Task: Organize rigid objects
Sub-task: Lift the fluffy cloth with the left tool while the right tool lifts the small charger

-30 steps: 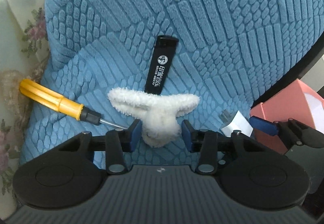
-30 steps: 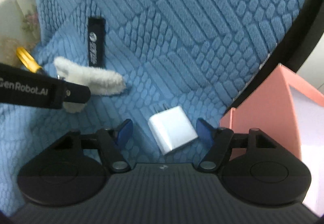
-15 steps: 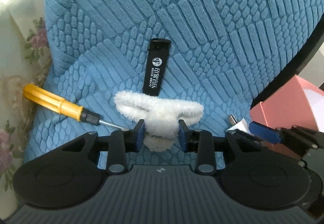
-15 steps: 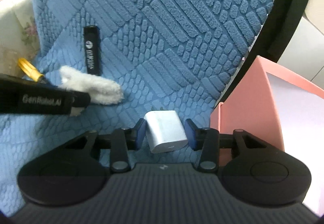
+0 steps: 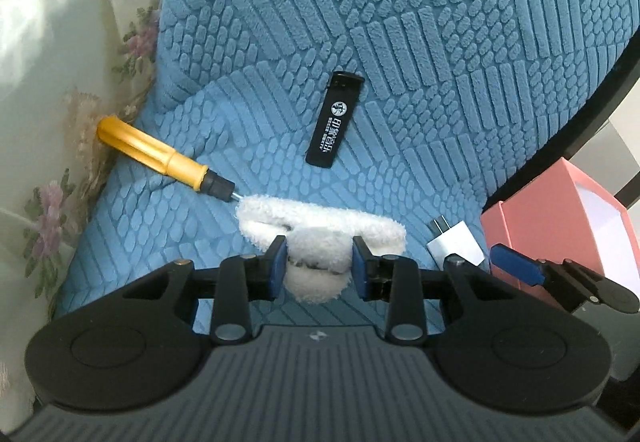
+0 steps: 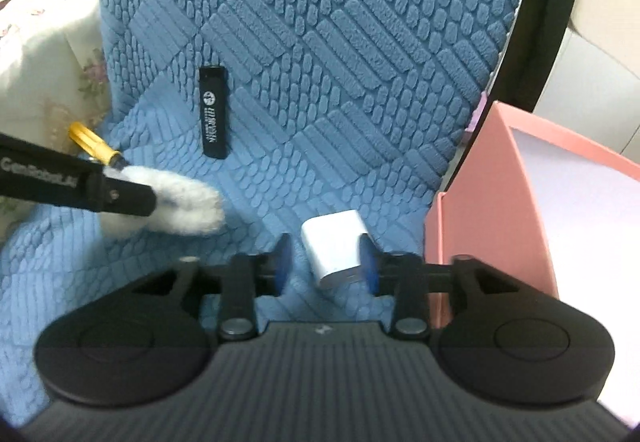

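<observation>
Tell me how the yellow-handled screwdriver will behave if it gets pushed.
The screwdriver looks stiff, so it should move as one piece. Its rounded, fluted handle may roll some, though the textured blue cushion probably damps that. Its tip lies under the fluffy white cloth, which might drag along.

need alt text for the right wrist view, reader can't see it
The right gripper is opening around a white charger plug beside a pink box. On the blue textured cushion lie a black lighter and a yellow-handled screwdriver; the left gripper holds a white fluffy cloth.
</observation>
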